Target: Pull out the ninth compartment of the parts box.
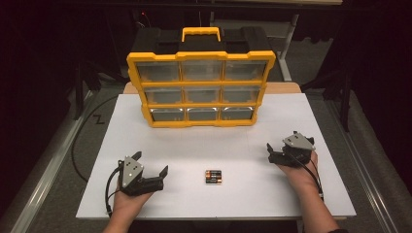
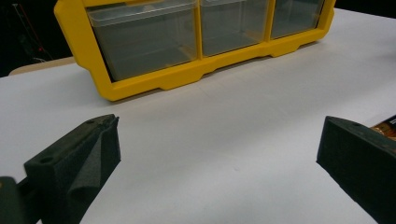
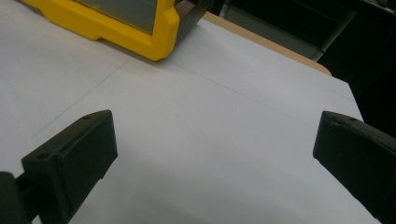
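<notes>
Both grippers are resting wide apart on the white counter (image 1: 291, 131), with a small pack of batteries (image 1: 213, 176) between them.

The left gripper (image 1: 151, 163) is sitting at the near left, its fingers (image 2: 79, 163) spread with nothing between them; the batteries are lying just to its right, near the counter's front edge. The right gripper (image 1: 276, 154) is waiting at the right, fingers (image 3: 74, 154) likewise spread over bare counter. The yellow drawer organizer (image 1: 201, 90) is standing at the far side.

Yellow drawer organizer (image 1: 201, 90) — upright on white table (image 1: 252, 194)
</notes>
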### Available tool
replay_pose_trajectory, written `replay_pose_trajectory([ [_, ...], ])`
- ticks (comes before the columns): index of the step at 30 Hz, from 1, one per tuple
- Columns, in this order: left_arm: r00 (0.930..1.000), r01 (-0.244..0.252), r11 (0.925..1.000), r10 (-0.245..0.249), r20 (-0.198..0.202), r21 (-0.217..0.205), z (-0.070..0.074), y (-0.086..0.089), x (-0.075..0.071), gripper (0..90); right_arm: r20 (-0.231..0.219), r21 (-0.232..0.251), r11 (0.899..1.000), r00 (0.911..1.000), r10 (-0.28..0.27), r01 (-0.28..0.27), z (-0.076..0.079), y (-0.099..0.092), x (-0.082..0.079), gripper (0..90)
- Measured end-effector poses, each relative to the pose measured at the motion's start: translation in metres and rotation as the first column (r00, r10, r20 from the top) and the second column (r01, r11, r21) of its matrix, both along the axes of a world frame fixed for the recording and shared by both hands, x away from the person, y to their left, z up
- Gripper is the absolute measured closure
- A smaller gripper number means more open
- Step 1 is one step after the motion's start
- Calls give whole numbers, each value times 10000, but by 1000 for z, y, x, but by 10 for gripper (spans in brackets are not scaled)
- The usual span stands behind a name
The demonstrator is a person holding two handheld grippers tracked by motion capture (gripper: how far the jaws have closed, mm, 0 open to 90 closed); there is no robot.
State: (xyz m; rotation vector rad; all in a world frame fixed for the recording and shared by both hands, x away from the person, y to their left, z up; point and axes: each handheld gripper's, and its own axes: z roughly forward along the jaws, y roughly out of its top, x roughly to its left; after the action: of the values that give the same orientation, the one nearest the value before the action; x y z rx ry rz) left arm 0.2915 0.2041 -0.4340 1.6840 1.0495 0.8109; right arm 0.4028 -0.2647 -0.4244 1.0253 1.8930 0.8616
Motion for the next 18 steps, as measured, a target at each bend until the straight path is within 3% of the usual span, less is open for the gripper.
replay_pose_trajectory([
  [1,10000,-1,10000,1,18,23,0,0,0,3,18,-283,9996,10000,78,-77,0,1,-1,11],
  [10,10000,87,9999,-88,42,68,-1,-1,-1,7,217,-1016,9944,9993,303,-279,1,3,-6,11],
  [18,9999,-35,9998,37,104,-212,-4,-3,0,3,346,-1976,9788,9975,611,-531,3,8,-10,15],
])
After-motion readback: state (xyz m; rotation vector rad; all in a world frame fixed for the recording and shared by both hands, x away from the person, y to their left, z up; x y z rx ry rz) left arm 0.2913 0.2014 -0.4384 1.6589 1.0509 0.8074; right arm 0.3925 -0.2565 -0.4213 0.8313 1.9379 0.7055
